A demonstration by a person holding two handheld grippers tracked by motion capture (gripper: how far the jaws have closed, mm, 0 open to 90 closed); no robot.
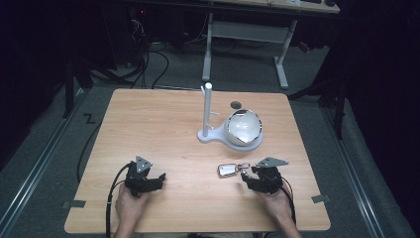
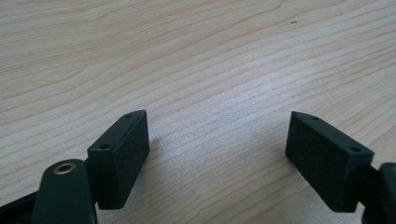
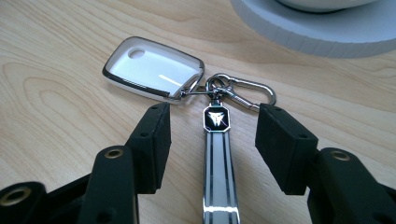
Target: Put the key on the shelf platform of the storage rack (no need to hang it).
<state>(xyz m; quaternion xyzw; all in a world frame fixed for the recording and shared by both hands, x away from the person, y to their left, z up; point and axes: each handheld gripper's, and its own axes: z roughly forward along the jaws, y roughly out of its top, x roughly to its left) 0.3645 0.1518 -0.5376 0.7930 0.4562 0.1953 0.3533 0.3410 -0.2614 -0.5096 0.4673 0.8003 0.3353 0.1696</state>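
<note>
One dim room surrounds everything: dark walls at both sides, a grey floor (image 1: 44,144) with black cables (image 1: 148,67) trailing across it, and a white-legged desk (image 1: 245,32) standing beyond the work area. At the centre sits the light wooden table (image 1: 148,124), its grain pale and bare over most of the top. Toward the far right of that top stands a white stand (image 1: 210,130), a post rising from its flat base, with a round white bowl-like globe (image 1: 243,127) resting on the base. Now down to the near edge: the left gripper (image 2: 217,140) lies low over bare wood, jaws wide apart, nothing between them. Over on the right, the right gripper (image 3: 212,135) has its jaws spread too, straddling the chrome strap of a key fob (image 3: 154,70) without the pads touching it. The white, chrome-rimmed fob lies flat on the table just ahead of those jaws, its carabiner clip (image 3: 245,91) alongside, near the stand's base.
</note>
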